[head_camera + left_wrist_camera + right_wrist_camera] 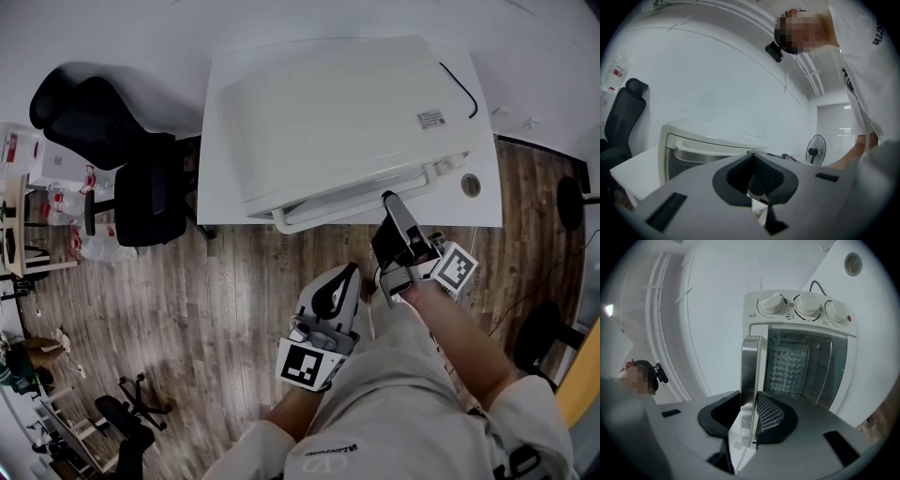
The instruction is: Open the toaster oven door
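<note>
While left gripper hangs pressed together and empty, right gripper pinches door handle.
Toaster oven sits on white table; its top label is too small to read.

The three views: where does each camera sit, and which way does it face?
Head view: on the person's head, looking steeply down at the toaster oven on the table; left hand-held gripper, right hand-held gripper and white shirt show.
Left gripper view: on the left hand-held gripper, tilted up past its shut jaws at the oven and a fan; the shirt shows.
Right gripper view: on the right hand-held gripper, facing the oven door, handle between its jaws; the person's head shows.
Shared: head and right gripper views show the handle.
</note>
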